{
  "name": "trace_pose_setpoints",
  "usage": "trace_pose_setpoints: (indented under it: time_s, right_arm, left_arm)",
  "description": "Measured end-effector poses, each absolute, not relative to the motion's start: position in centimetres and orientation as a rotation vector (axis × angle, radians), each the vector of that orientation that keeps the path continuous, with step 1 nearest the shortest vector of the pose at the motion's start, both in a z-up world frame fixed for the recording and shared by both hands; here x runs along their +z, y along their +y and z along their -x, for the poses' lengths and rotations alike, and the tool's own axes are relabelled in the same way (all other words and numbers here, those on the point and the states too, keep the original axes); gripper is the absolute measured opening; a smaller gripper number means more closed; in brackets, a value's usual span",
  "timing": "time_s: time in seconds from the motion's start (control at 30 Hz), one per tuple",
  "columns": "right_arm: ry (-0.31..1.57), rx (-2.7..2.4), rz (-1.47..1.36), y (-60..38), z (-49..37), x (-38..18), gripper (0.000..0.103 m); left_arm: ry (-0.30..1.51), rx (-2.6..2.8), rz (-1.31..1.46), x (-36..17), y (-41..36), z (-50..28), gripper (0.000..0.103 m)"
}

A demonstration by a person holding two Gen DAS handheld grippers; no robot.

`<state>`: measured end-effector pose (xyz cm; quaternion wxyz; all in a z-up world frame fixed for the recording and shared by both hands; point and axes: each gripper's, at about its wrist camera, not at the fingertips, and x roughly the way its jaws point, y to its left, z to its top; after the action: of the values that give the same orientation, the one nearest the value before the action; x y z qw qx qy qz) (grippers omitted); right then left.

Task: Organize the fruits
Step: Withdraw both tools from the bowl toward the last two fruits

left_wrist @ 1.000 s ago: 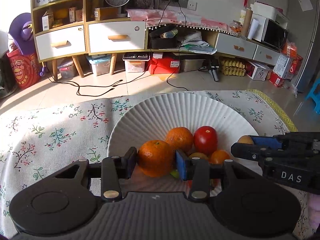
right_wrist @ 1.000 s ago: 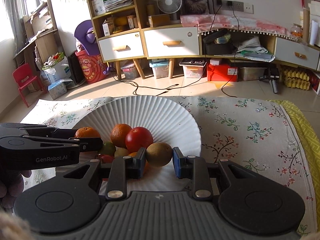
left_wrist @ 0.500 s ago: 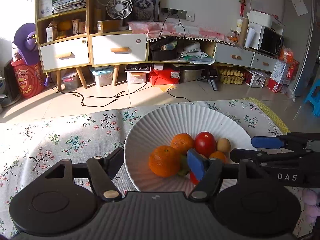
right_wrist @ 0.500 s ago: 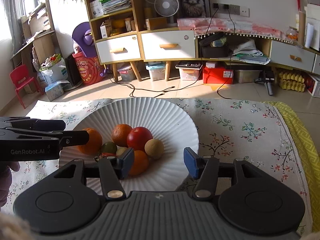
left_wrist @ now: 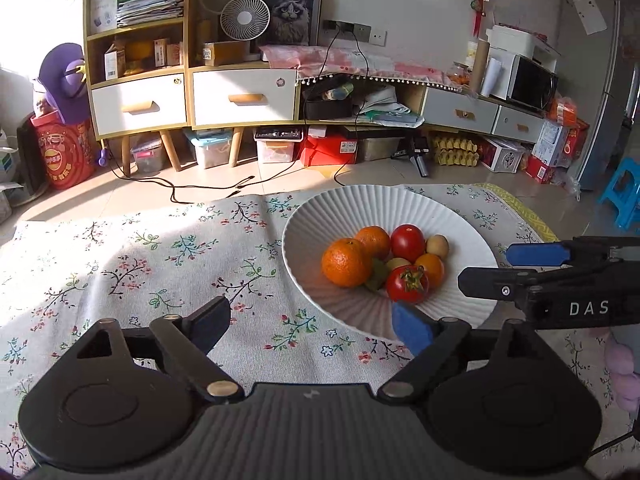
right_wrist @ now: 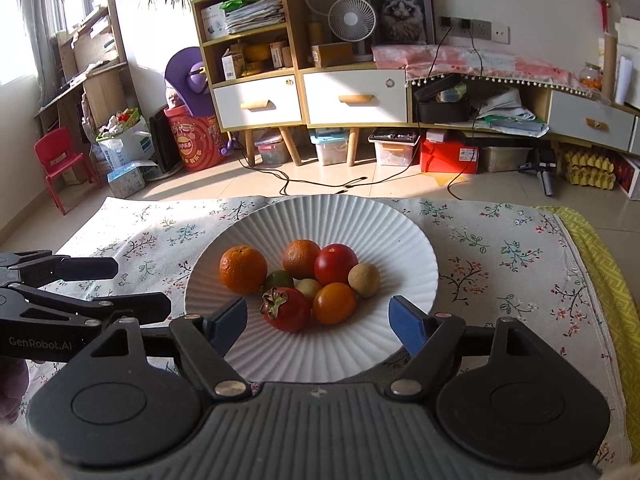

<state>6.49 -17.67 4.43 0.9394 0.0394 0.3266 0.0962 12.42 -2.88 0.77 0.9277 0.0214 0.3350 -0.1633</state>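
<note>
A white ribbed plate [right_wrist: 400, 240] [left_wrist: 460, 220] holds several fruits: a large orange [right_wrist: 243, 269] [left_wrist: 346, 263], a second orange [right_wrist: 301, 258], two red tomatoes [right_wrist: 336, 264] [right_wrist: 286, 309], a small yellow-orange fruit [right_wrist: 334, 303], a brown round fruit [right_wrist: 363, 279] and a green one [right_wrist: 278, 279]. My left gripper [left_wrist: 310, 326] is open and empty, left of the plate's near rim. My right gripper [right_wrist: 318, 322] is open and empty, above the plate's near side. Each gripper shows from the side in the other's view [right_wrist: 108, 290] [left_wrist: 500, 268].
The plate stands on a floral tablecloth [left_wrist: 160, 256] with a yellow edge at the right [right_wrist: 600, 264]. Beyond the table's far edge are floor cables, storage boxes and a cabinet with white drawers [right_wrist: 304, 100].
Both grippers opened and let go: the left released the large orange, the right the brown fruit, both now on the plate. Both grippers pulled back, the left one also shifting leftward.
</note>
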Motion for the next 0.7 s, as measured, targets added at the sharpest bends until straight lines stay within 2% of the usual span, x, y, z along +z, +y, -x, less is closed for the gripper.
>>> trace_pose_setpoints:
  time_s: [0.3, 0.7]
  right_arm:
    - [0.68, 0.227, -0.083, -15.9, -4.9, 4.4, 0.084]
    - [0.698, 0.278, -0.055, -13.4, -3.0, 3.2, 0.094]
  left_arm:
    - [0.706, -0.32, -0.048, 0.3, -0.6, -10.2, 0.101]
    - [0.755, -0.288, -0.052, -1.3, 1.0, -8.0, 0.103]
